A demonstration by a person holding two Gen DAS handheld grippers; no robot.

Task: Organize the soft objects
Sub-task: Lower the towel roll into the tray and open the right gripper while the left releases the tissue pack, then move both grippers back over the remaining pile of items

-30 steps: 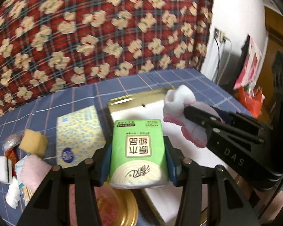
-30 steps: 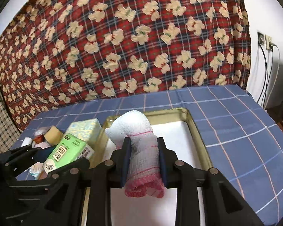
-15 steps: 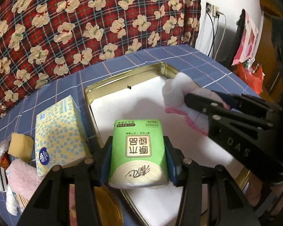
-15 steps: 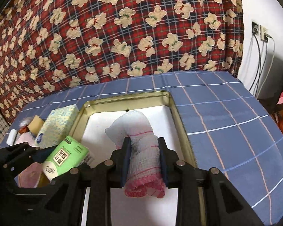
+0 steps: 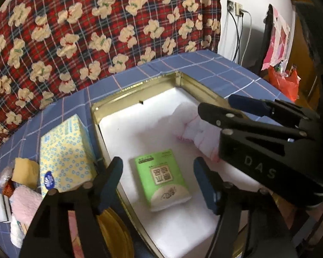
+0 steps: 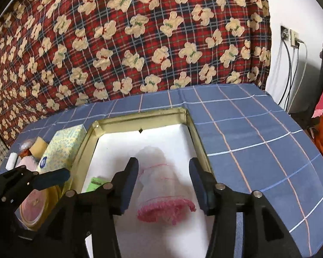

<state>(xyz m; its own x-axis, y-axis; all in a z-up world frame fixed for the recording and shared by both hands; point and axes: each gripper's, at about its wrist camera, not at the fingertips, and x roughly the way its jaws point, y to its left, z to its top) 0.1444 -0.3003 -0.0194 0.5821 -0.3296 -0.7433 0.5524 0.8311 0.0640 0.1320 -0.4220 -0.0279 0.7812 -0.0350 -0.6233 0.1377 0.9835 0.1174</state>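
Tissue pack (image 5: 163, 179) and sock (image 6: 161, 185) both lie on the white lining of the gold tin (image 5: 137, 87), which sits on the blue checked bench (image 6: 258, 133). My left gripper (image 5: 157, 177) has just been opening and its jaws stand wide on either side of the green pack without touching it, so the pack rests flat on the lining by its own weight. My right gripper (image 6: 163, 182) has likewise just been opening; the sock lies between its blue pads with a clear gap on each side. I judge both things were set down side by side so the tin fills in neat rows and leaves room for more.

In the left view the pack's long axis runs from the near edge of the tin toward the far wall, tipped slightly to the left at the far end, label up and its print upside down to me. The sock lies roughly parallel to it on the right, its pink cuff toward me and its white toe toward the far wall.

Outside the tin on the left wait the yellow tissue box (image 5: 64, 152) touching the tin wall, a yellow sponge (image 5: 24, 172) and a pink towel (image 5: 24, 202), which I take to be next.
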